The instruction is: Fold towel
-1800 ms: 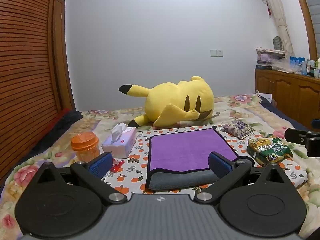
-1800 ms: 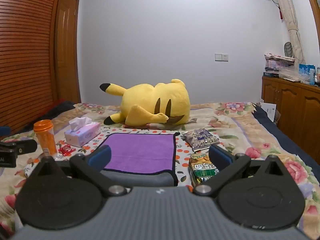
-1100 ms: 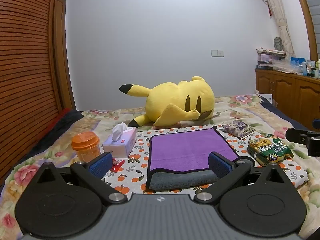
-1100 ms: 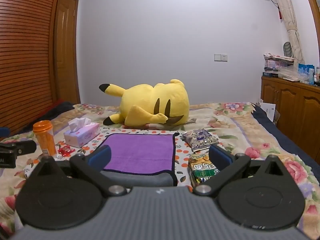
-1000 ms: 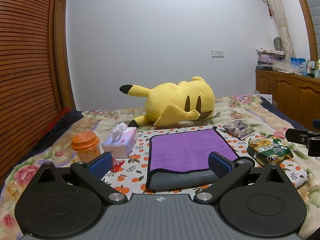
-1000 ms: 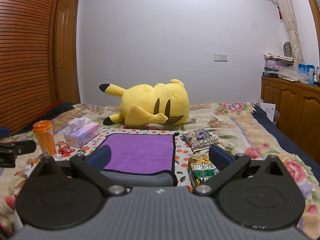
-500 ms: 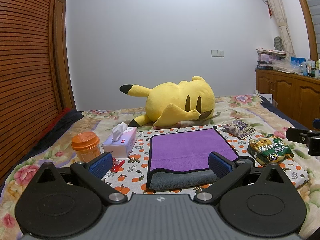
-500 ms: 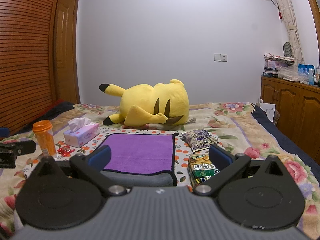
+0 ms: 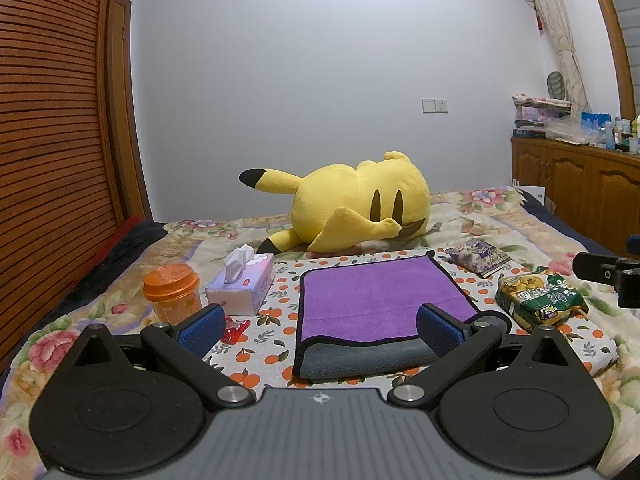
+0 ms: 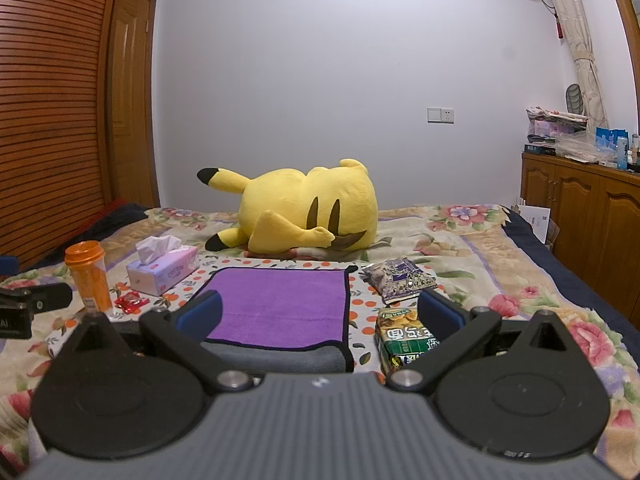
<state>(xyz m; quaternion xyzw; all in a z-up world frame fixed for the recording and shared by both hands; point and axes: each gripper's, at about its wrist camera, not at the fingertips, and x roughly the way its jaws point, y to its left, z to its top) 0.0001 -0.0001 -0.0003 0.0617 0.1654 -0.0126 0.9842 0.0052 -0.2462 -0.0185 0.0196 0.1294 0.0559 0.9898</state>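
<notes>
A purple towel (image 9: pixel 376 296) with a black hem lies flat on the bed, its grey underside showing in a fold along the near edge. It also shows in the right wrist view (image 10: pixel 280 304). My left gripper (image 9: pixel 320 326) is open and empty, held just in front of the towel's near edge. My right gripper (image 10: pixel 320 316) is open and empty, also in front of the near edge, towards the towel's right side. Part of the right gripper (image 9: pixel 608 276) shows at the right edge of the left wrist view.
A yellow plush toy (image 9: pixel 352 208) lies behind the towel. A tissue box (image 9: pixel 242 288), an orange-lidded jar (image 9: pixel 172 292) and a red wrapper (image 9: pixel 236 326) sit left of it. A green snack bag (image 9: pixel 536 300) and a purple packet (image 9: pixel 478 256) lie to the right. Wooden cabinets (image 10: pixel 580 216) stand far right.
</notes>
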